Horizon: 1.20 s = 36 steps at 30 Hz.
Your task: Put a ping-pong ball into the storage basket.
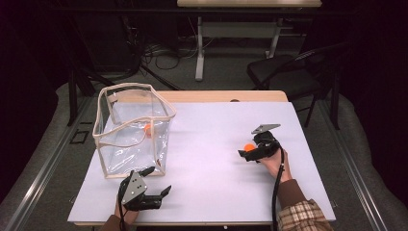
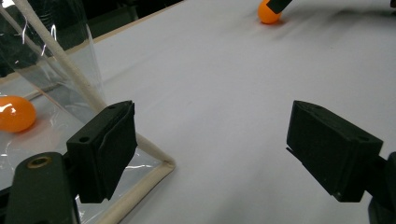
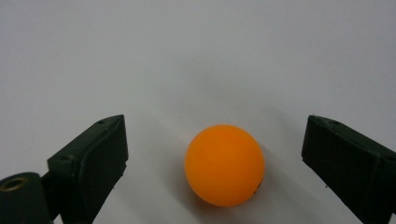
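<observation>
An orange ball (image 1: 248, 147) lies on the white table top (image 1: 211, 163) at the right. My right gripper (image 1: 246, 153) is down around it, open; in the right gripper view the ball (image 3: 225, 164) sits between the jaws of the right gripper (image 3: 215, 135) with a gap on each side. A second orange ball (image 1: 148, 129) rests inside the clear bag (image 1: 120, 154) at the left. Near the front edge, my left gripper (image 1: 160, 179) stands open by the bag's near corner. The left gripper (image 2: 210, 149) has nothing between its fingers, with the bagged ball (image 2: 16, 113) at the left and the far ball (image 2: 270, 13) at the top.
The clear bag has a cream trim (image 2: 140, 140) and stands upright with its top open. A dark chair (image 1: 288, 72) and a desk's legs (image 1: 199, 48) stand beyond the table's far edge. White surface stretches between the two grippers.
</observation>
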Tool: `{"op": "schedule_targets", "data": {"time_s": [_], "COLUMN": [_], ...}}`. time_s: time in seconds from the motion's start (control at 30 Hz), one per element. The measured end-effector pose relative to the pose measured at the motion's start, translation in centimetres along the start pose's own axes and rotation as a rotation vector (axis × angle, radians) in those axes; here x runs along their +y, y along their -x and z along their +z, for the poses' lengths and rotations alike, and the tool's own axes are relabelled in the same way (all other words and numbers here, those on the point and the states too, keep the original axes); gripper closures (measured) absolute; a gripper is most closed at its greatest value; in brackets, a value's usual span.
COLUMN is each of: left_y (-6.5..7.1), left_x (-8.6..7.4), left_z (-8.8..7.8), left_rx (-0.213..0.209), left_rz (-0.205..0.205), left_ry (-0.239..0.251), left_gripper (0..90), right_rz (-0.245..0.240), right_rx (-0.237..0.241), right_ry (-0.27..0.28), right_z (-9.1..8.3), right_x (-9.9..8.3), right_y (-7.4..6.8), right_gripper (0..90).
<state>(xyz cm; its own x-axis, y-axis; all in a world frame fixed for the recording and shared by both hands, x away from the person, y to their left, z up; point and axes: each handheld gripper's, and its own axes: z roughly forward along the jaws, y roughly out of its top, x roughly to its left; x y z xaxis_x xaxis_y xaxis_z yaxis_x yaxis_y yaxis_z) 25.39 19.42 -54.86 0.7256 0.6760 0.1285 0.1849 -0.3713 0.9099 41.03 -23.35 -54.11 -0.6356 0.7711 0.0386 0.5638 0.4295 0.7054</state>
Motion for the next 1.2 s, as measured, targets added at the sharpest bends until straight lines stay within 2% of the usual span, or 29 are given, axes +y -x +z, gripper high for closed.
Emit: {"op": "schedule_targets", "data": {"time_s": [0.2,0.33,0.47,0.67,0.7,1.2], "left_y": [-0.02,-0.01,0.0,-0.02,-0.02,-0.04], "left_x": [0.0,0.0,0.0,0.0,0.0,0.0], "left_z": [-0.01,-0.04,-0.03,-0.01,-0.01,0.0], "left_rx": [0.0,0.0,-0.001,-0.004,-0.004,-0.004], "left_rz": [0.0,0.0,0.0,0.0,0.0,-0.002], "left_ry": [0.0,0.001,0.0,-0.002,-0.002,-0.002], "left_gripper": [16.0,16.0,15.9,15.9,15.9,16.0], "right_rz": [-0.005,-0.021,-0.017,-0.011,-0.011,-0.024], "right_rx": [-0.031,-0.07,-0.079,-0.093,-0.093,-0.098], "right_ry": [-0.016,-0.017,-0.024,-0.051,-0.051,-0.074], "right_z": [0.1,0.04,-0.11,0.15,0.15,0.31], "right_x": [-0.12,-0.26,-0.26,-0.31,-0.31,-0.29], "right_y": [-0.2,-0.53,-0.65,-0.61,-0.61,-0.62], "right_gripper": [15.0,24.8,32.2,36.4,43.1,50.2]}}
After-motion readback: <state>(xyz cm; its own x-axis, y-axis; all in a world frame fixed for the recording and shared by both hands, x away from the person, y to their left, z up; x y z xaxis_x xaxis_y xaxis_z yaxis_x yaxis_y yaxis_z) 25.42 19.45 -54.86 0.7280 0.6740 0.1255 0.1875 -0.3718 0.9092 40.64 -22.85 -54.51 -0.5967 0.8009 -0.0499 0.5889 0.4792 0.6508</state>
